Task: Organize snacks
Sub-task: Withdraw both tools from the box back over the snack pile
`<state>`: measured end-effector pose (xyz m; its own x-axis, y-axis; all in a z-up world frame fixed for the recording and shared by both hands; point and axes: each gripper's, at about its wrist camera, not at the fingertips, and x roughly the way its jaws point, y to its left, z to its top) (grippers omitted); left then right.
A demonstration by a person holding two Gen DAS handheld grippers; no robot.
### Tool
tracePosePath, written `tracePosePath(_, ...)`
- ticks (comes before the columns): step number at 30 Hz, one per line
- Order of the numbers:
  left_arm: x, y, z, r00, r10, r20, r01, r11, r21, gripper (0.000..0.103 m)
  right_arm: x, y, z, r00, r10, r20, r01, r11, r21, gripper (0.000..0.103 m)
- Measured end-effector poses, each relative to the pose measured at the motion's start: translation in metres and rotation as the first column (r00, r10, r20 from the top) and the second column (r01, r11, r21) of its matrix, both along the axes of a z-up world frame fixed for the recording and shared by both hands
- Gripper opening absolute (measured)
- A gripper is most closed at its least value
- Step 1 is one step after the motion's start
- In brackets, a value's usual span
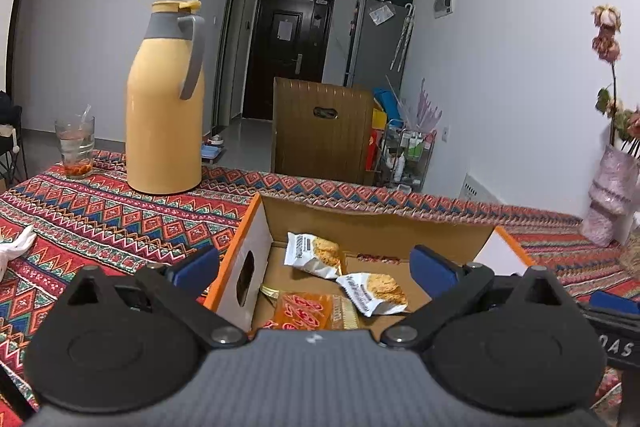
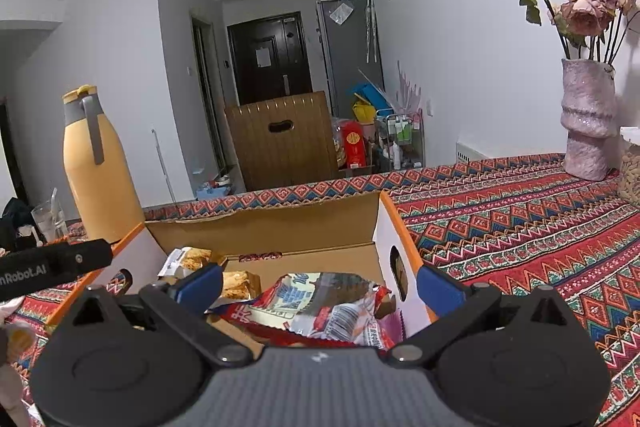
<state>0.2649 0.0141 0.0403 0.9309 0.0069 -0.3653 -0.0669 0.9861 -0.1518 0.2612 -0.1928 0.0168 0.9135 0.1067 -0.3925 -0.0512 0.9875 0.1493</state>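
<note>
An open cardboard box [image 1: 420, 227] with orange-edged white end flaps sits on the desk [image 1: 120, 219], which is covered by a red patterned cloth, and everything else is placed around it. The left hand-held gripper [image 1: 314, 269] hovers over the box's near edge with its blue-padded fingers spread wide and nothing between them. Inside the box, seen from the left wrist, lie two white snack packets [image 1: 314, 254] printed with a golden biscuit — one toward the back, the other [image 1: 374, 293] just nearer — and an orange packet [image 1: 304, 311] with red lettering at the near side. The right hand-held gripper [image 2: 318, 289] is also wide open above the box; a red, white and blue snack bag [image 2: 320, 307] lies in the box below its fingers, not gripped as far as the view shows. Left of the box stands a tall yellow thermos [image 1: 164, 103] with a grey handle, and beyond that a drinking glass [image 1: 76, 147]. Well to the right of the box, against the wall, a pink vase [image 2: 586, 119] holds dried roses [image 2: 588, 11].
</note>
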Motion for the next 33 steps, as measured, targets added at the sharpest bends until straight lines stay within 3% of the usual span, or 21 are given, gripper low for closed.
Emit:
tracePosePath(8,-0.036,-0.002,0.031,0.998,-0.01,0.058,0.009,1.0,0.012,0.103,-0.026,0.001,0.022,0.998,0.03,0.052,-0.029,0.999,-0.018,0.103)
tracePosePath(15,-0.073,0.003,0.04,0.996,-0.033,0.081,0.031,0.999,0.028,0.103,-0.06,-0.002,0.04,0.993,0.064,0.095,-0.061,0.998,-0.033,0.103)
tracePosePath(21,-0.109,0.019,0.03,0.998,-0.051,0.046,0.051,0.999,0.011,0.103,-0.098,-0.011,0.035,0.993,0.083,0.081,-0.078,0.995,-0.061,0.103)
tracePosePath(33,-0.193,0.047,-0.007,0.998,-0.011,-0.058,0.01,1.0,-0.002,0.103,-0.186,-0.032,-0.007,0.995,0.094,-0.036,-0.096,0.993,-0.064,0.103)
